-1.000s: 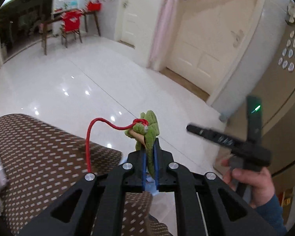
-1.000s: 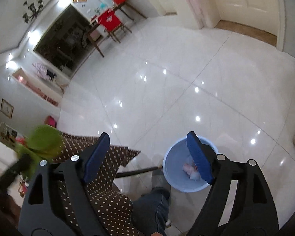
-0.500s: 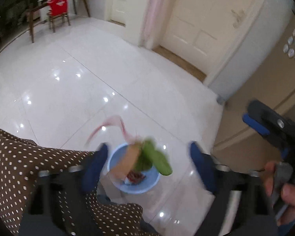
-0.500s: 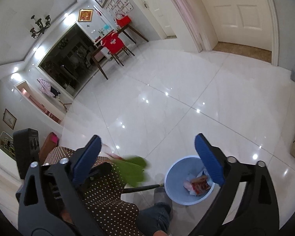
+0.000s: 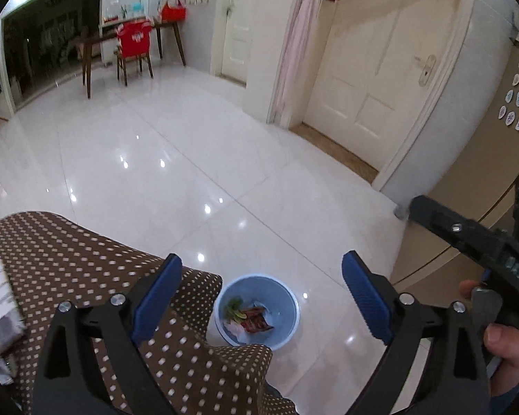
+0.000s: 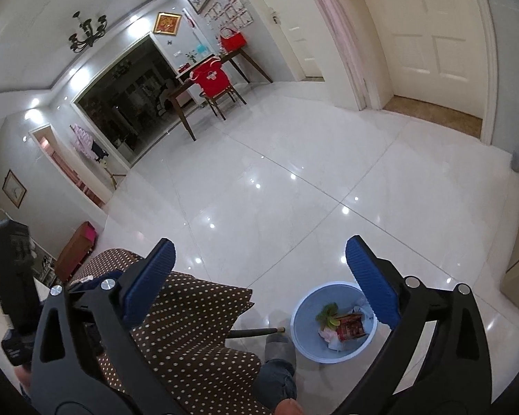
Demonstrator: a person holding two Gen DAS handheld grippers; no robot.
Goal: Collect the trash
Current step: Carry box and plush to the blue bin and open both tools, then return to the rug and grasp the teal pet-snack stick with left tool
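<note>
We are looking at a home's living and dining area: glossy white floor tiles (image 5: 176, 173), panelled doors (image 5: 373, 79), a pink curtain (image 5: 294, 52), a wooden table (image 6: 207, 83) with a red-covered chair (image 6: 212, 79), a chandelier (image 6: 86, 33), framed pictures (image 6: 167, 23), and a dotted tablecloth (image 5: 69, 252).

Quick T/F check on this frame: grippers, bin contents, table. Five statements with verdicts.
1. The left gripper is open with nothing between its fingers. True; its jaws have just been opening.
2. The green item lies on the polka-dot tablecloth. False: it lies inside the blue bin.
3. The bin stands on the white tiled floor beside the table. True.
4. The right gripper is shut on a red wrapper. False: it is open and empty; the red wrapper lies in the bin.
5. The bin is empty. False: it holds several pieces of trash.
</note>
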